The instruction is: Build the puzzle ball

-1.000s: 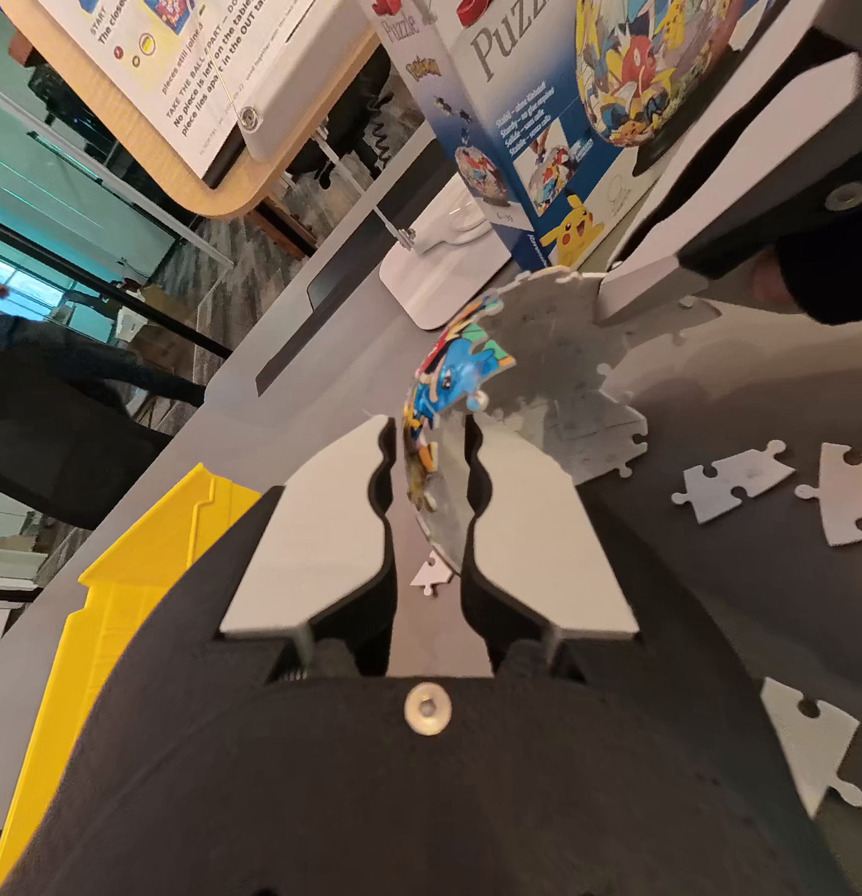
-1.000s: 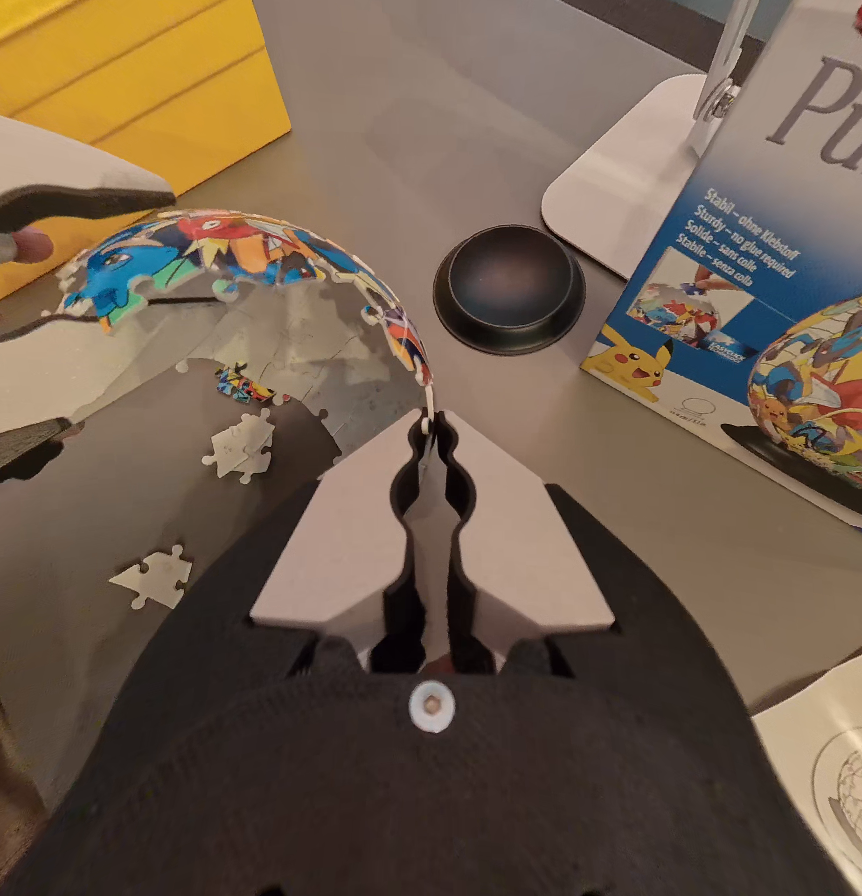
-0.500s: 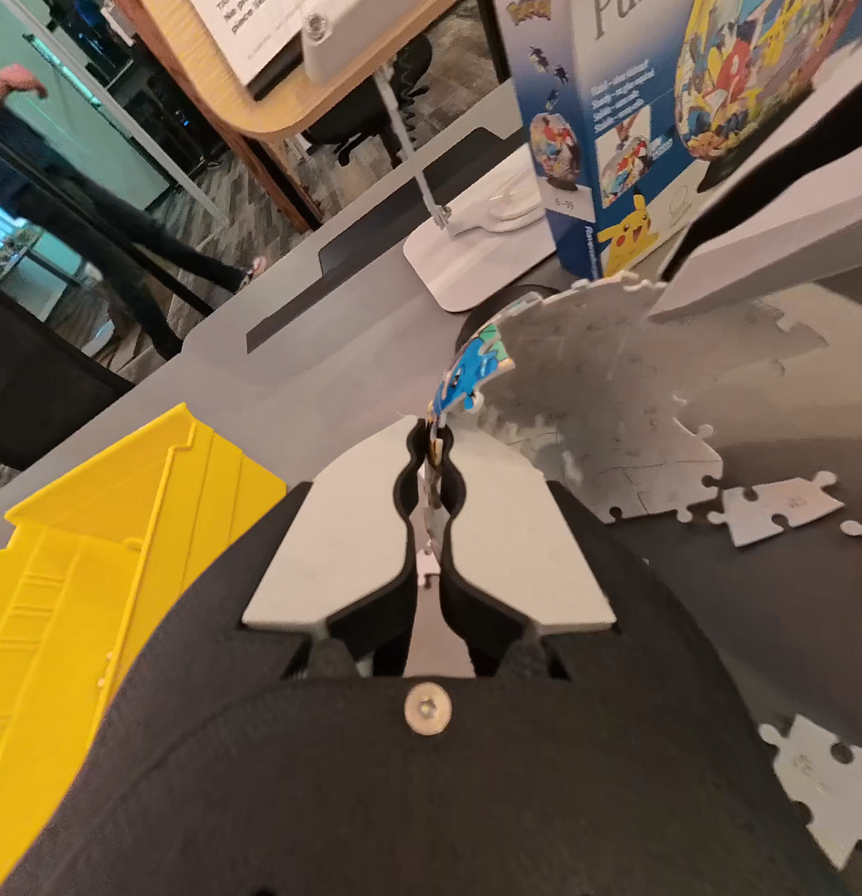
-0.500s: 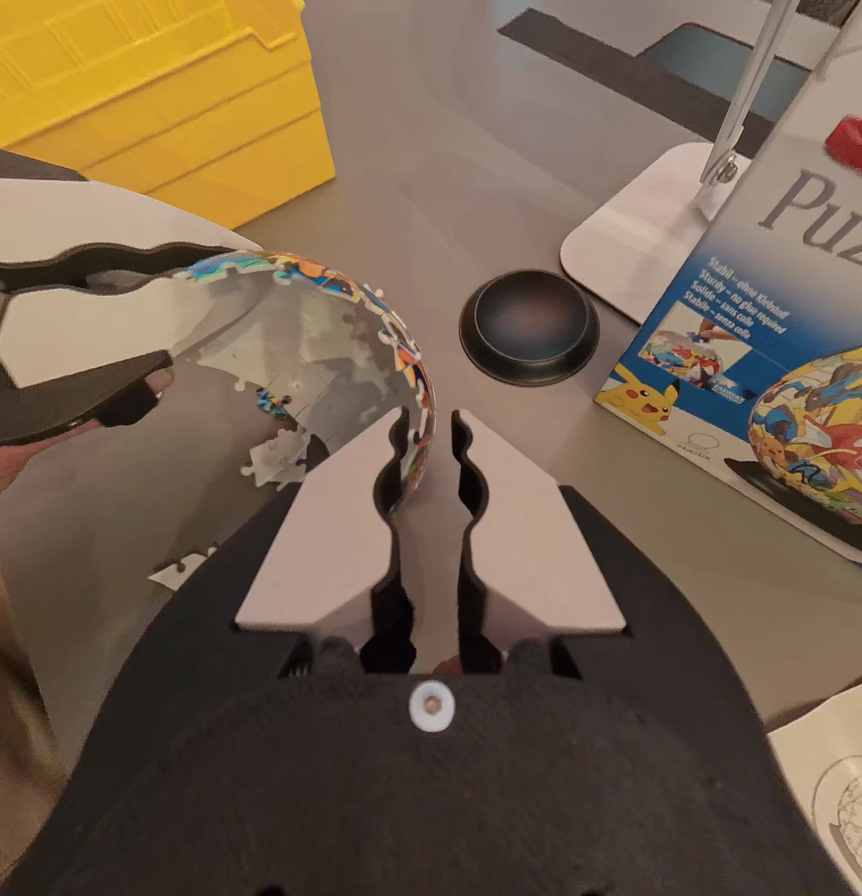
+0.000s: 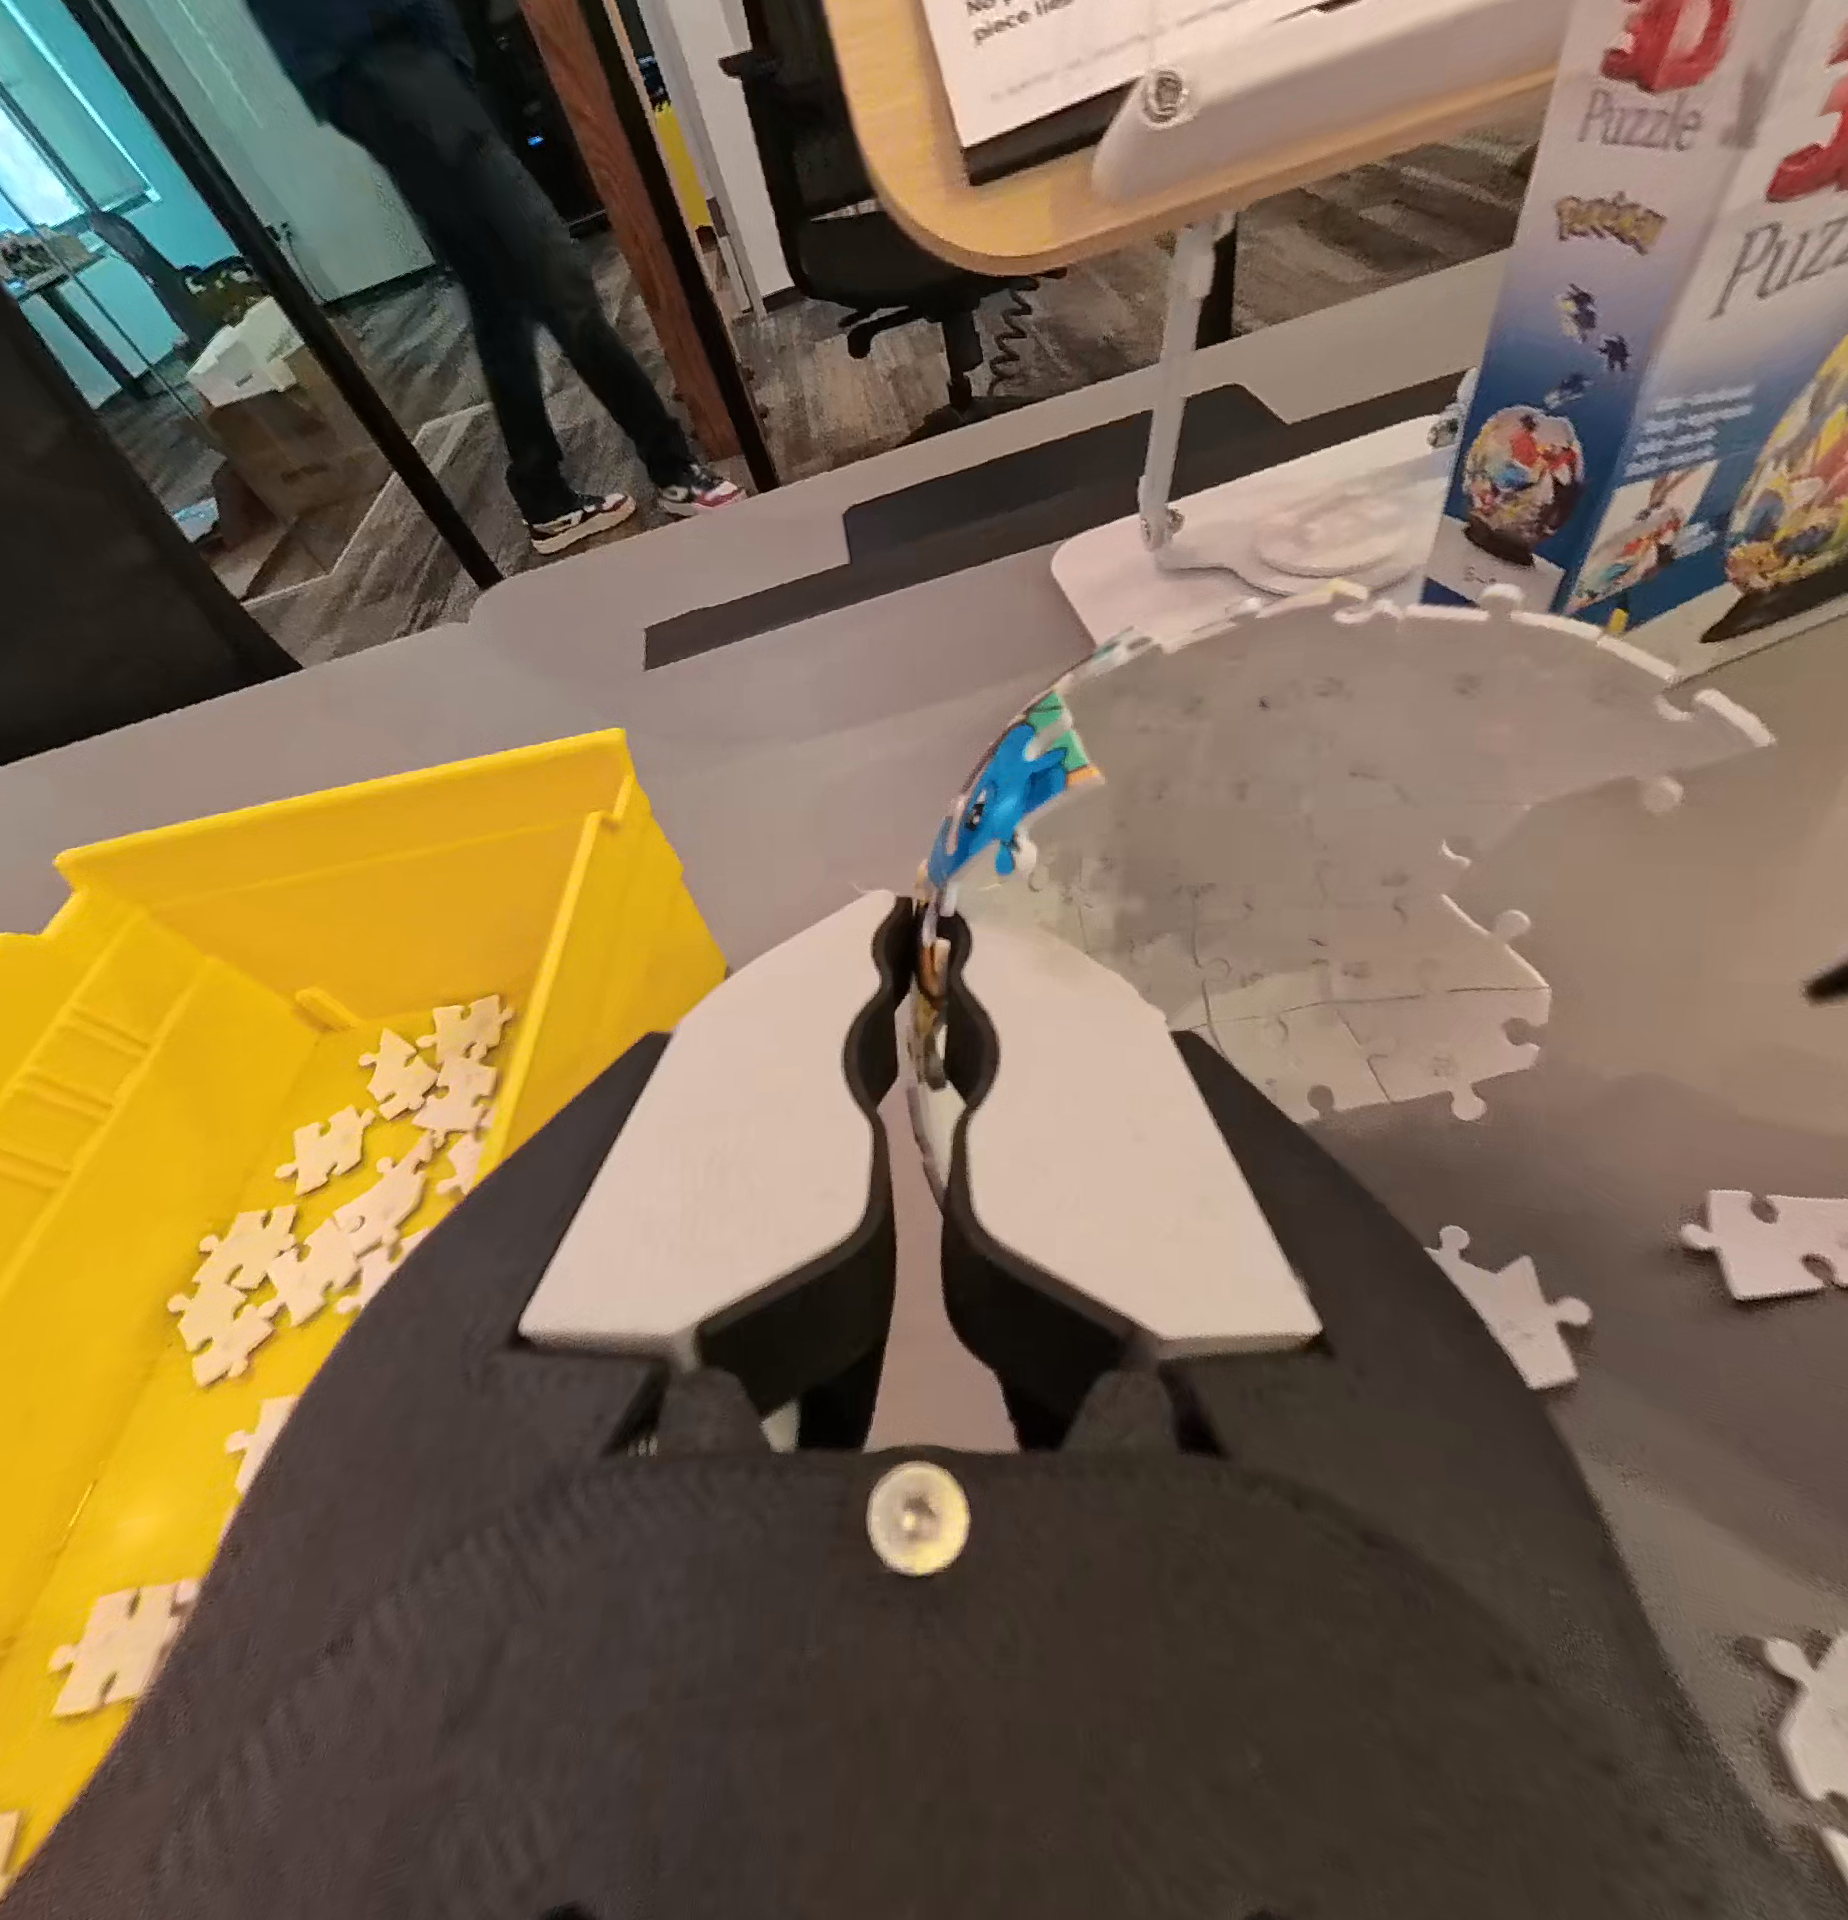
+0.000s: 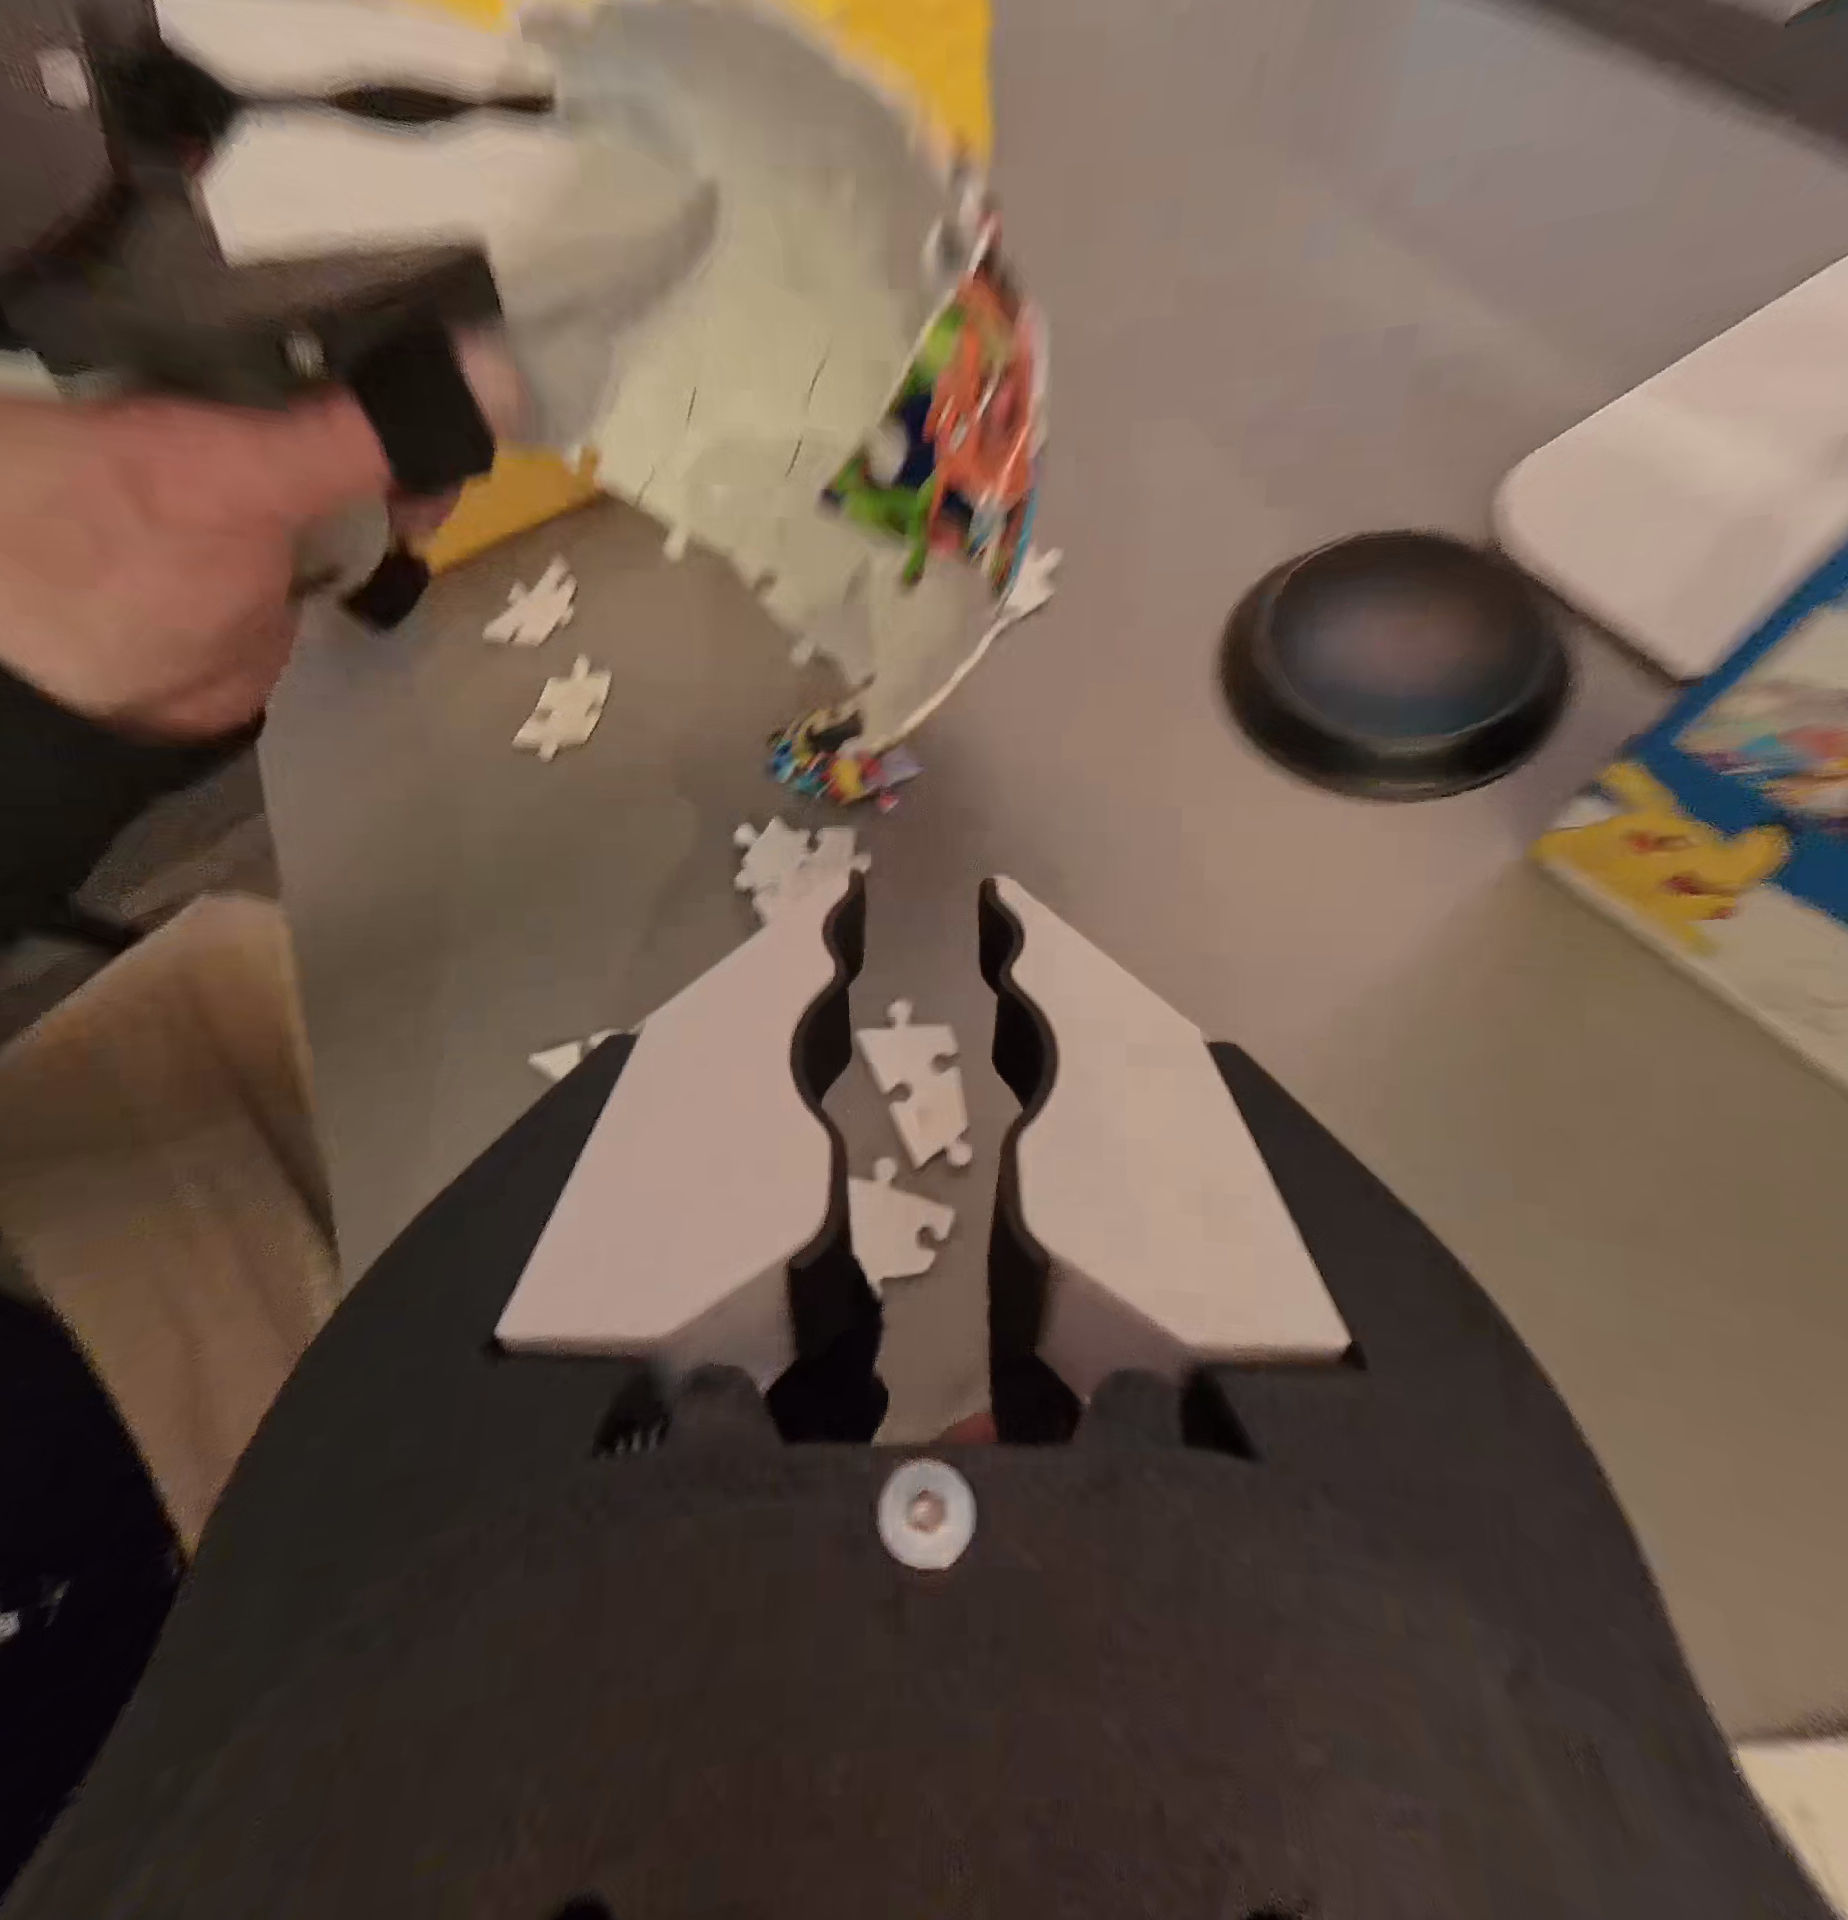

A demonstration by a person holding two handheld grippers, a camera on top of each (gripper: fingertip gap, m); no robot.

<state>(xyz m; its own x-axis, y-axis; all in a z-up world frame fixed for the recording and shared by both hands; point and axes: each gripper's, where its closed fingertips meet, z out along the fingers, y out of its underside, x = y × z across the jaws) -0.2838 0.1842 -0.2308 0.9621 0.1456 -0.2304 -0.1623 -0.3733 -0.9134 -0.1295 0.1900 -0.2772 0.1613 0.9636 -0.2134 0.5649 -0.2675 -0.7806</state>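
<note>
- The left gripper (image 5: pixel 925 940), black-bodied with pale grey fingers, is clamped on the edge of the half-built puzzle ball shell (image 5: pixel 1315 862), a curved dome of joined pieces, grey-white inside and brightly printed outside.
- In the left wrist view the shell spreads from the fingertips toward 2 o'clock, its concave blank side facing the camera and a strip of blue printed face showing at its near rim.
- The right gripper (image 6: pixel 920 904), of the same build, has its jaws apart with nothing between them; it hangs over the grey tabletop (image 6: pixel 1263 312).
- Seen through the gap of its fingers lie two loose white puzzle pieces (image 6: pixel 925 1091), blank side up, on the table.
- In the blurred right wrist view the shell is lifted at 11 o'clock, held by the left gripper in a person's hand (image 6: pixel 141 561).
- A small colourful piece cluster (image 6: pixel 842 764) lies on the table at 12 o'clock, just below the shell.
- A round black display stand (image 6: pixel 1393 665) sits at 2 o'clock, well apart from the shell.
- The blue and white puzzle box (image 5: pixel 1678 343) stands at 2 o'clock in the left view, beyond the shell.
- An open yellow plastic bin (image 5: pixel 359 894) at 9 o'clock holds many white pieces.
- More blank pieces (image 5: pixel 1793 1257) lie at 3 o'clock.
</note>
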